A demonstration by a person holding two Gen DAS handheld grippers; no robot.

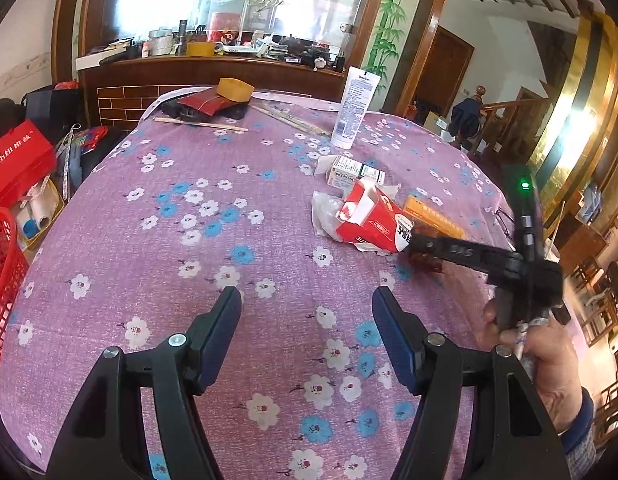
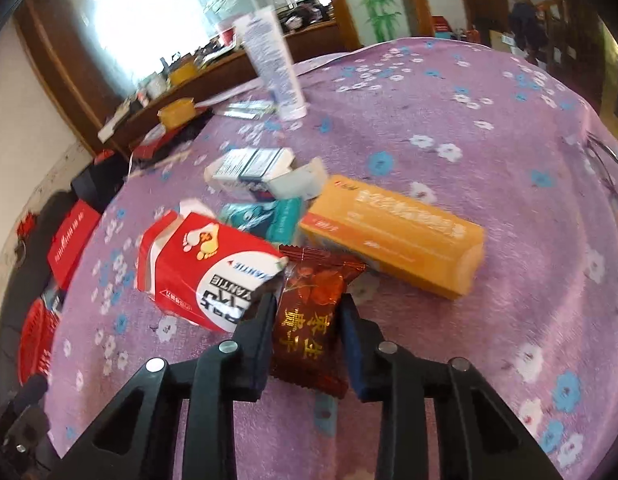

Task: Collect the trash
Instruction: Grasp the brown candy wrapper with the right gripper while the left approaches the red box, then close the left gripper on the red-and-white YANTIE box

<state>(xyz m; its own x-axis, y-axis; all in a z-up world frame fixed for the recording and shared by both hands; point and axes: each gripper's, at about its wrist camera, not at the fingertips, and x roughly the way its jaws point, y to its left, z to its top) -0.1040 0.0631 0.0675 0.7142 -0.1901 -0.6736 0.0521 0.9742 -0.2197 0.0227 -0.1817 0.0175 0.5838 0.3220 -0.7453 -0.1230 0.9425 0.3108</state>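
Left gripper just hangs with its jaws spread apart, nothing between them, angled downward. Right gripper is pinched tight on a dark red wrapper, angled down too, hand wrapped around its handle.

Four boxes, one wrapper, one tube

My left gripper hangs open over bare tablecloth; right gripper at red carton nr table's right edge, red basket off left edge.
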